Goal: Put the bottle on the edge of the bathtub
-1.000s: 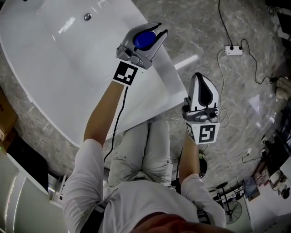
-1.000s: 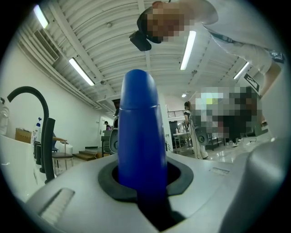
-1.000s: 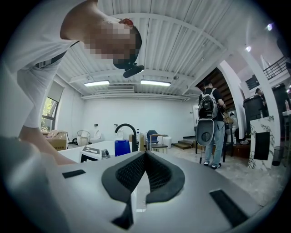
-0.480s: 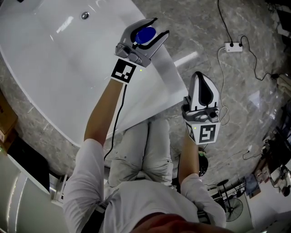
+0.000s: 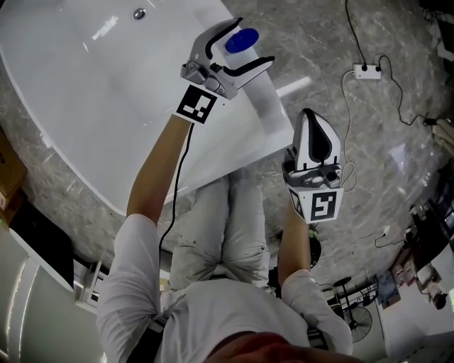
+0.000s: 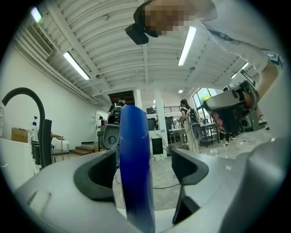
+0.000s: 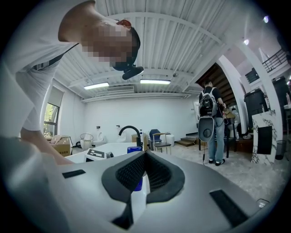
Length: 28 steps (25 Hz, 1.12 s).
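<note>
A white bottle with a blue cap [image 5: 241,41] stands upright on the white bathtub's rim [image 5: 264,99]. My left gripper [image 5: 253,42] straddles it, and its jaws are opening, with a gap between the pads and the bottle. In the left gripper view the blue cap [image 6: 134,173] fills the space between the spread jaws, nearer the left one. My right gripper [image 5: 313,117] hangs shut and empty over the floor beside the tub. Past its closed jaws [image 7: 144,175], the right gripper view shows the bottle's cap [image 7: 134,149].
The tub's drain [image 5: 139,13] lies at the far end of the basin. A black faucet [image 7: 129,129] rises behind the bottle. A power strip with cables [image 5: 365,71] lies on the marble floor at right. Cardboard boxes [image 5: 7,177] sit at the left edge.
The left gripper's jaws have spread apart from the bottle, which they were closed on a second ago. The bottle stays on the rim. The right gripper has hardly moved.
</note>
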Tool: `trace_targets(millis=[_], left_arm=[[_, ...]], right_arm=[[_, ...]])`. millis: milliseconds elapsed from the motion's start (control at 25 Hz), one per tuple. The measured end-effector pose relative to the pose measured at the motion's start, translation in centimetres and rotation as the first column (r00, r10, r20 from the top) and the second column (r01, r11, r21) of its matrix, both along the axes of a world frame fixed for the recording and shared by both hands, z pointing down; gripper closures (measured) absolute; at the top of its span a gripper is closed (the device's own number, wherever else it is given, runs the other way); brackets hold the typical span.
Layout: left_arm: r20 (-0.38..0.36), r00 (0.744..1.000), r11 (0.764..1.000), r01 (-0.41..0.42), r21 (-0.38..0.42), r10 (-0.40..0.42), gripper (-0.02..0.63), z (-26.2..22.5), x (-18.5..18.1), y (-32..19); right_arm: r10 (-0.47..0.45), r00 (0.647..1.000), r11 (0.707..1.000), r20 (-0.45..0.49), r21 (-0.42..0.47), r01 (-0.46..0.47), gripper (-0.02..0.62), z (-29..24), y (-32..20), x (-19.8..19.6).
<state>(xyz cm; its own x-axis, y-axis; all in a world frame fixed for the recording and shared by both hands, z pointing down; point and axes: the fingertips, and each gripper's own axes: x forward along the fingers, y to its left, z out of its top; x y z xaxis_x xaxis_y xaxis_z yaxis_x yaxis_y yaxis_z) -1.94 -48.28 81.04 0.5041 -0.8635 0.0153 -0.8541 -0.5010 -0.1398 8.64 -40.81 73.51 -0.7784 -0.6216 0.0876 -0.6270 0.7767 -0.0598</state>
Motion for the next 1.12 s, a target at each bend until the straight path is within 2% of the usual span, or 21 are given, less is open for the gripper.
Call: trace_targets(millis=[280, 560, 680, 840, 1040, 1120], left_arm=[[0.021, 1.0, 1.0, 0.015, 0.009, -0.015, 0.189, -3.9, 0.1, 0.3], [0.071, 0.997, 1.0, -0.006, 0.002, 0.006, 0.203, -8.9, 1.4, 1.7], [0.099, 0.995, 1.0, -0.008, 0.01, 0.007, 0.26, -12.2, 2.0, 2.6], [0.108, 0.994, 1.0, 0.014, 0.024, -0.017, 0.412, -17.4, 2.8, 4.2], [0.115, 0.991, 0.997, 0.062, 0.05, -0.067, 0.518, -24.1, 3.4, 6.7], [0.118, 0.989, 0.995, 0.081, 0.065, -0.088, 0.58, -26.7, 3.7, 7.7]], right_arm=[[-0.013, 1.0, 1.0, -0.008, -0.002, 0.013, 0.595, -3.4, 1.1, 1.3], [-0.008, 1.0, 1.0, 0.004, 0.007, 0.008, 0.595, -8.3, 2.0, 2.3], [-0.006, 1.0, 1.0, 0.022, 0.021, 0.006, 0.595, -11.6, 2.3, 2.7], [-0.005, 0.999, 0.999, 0.038, 0.04, 0.004, 0.595, -16.5, 3.0, 3.9], [-0.011, 0.999, 0.999, 0.042, 0.048, 0.009, 0.595, -22.3, 4.7, 5.1], [-0.018, 0.999, 0.999, 0.044, 0.043, 0.016, 0.595, -24.4, 5.7, 5.4]])
